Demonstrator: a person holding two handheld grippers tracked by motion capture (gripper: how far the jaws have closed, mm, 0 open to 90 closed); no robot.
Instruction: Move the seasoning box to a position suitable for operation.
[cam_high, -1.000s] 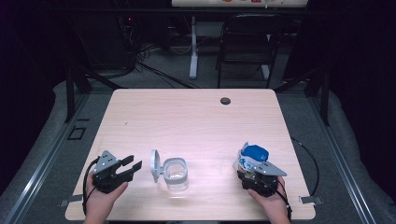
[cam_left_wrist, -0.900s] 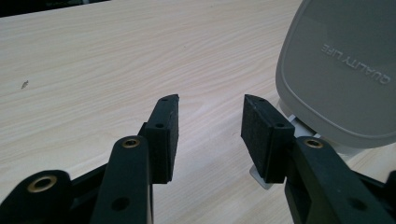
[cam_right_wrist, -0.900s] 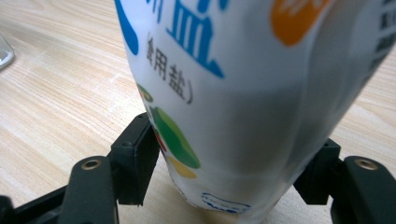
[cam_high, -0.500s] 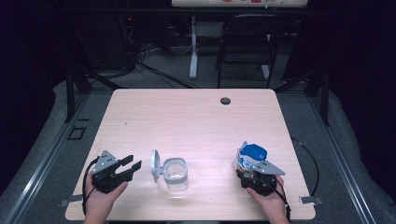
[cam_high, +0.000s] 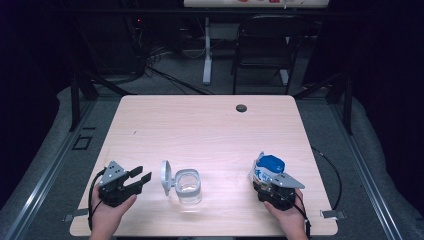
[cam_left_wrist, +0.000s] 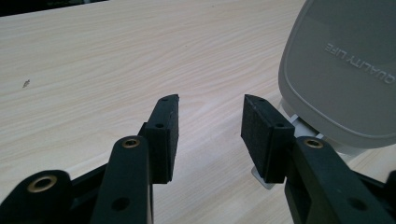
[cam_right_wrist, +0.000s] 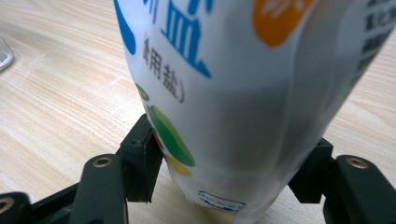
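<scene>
Right gripper (cam_high: 266, 183) has just been closing, pinching the salt bag (cam_high: 267, 168); left gripper (cam_high: 141, 178), unmoved, stays spread at nine o'clock of the open jar (cam_high: 187, 186); next: lift, pour.

— High view: how is the light?
— Even from overhead on the pale surface (cam_high: 210, 130); the room behind is near black, detail soft.
— And the gripper views?
— Bright; the white bag (cam_right_wrist: 243, 93) blurs close up, the grey lid (cam_left_wrist: 345, 70) sharper.
</scene>
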